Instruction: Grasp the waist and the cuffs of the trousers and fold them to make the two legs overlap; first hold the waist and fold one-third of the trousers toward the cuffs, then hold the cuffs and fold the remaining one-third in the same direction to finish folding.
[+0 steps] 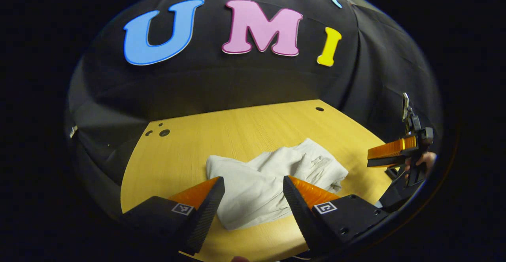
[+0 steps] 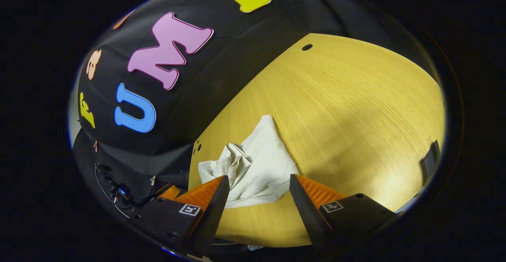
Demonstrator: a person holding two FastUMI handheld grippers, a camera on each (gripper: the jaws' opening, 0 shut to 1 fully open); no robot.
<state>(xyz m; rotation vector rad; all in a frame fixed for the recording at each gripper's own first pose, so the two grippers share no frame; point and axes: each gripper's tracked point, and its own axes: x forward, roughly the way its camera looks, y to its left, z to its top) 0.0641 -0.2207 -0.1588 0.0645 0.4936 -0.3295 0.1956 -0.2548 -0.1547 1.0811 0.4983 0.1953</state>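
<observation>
Trousers (image 1: 272,179): lay crumpled in a loose heap on the wooden table (image 1: 245,127), near its front edge.
Left gripper (image 1: 253,198): released, jaws apart above the heap, holding nothing.
Right gripper (image 2: 259,198): likewise released, empty.
Handling: judged light, limp, non-slippery cloth; waist and cuffs indistinguishable, so spread it first.

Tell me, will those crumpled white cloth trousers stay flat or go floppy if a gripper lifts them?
The crumpled white cloth trousers would probably go floppy: they already lie in soft folds and creases. Lifted by one edge, the rest would likely droop. They look thin, so probably light.
</observation>
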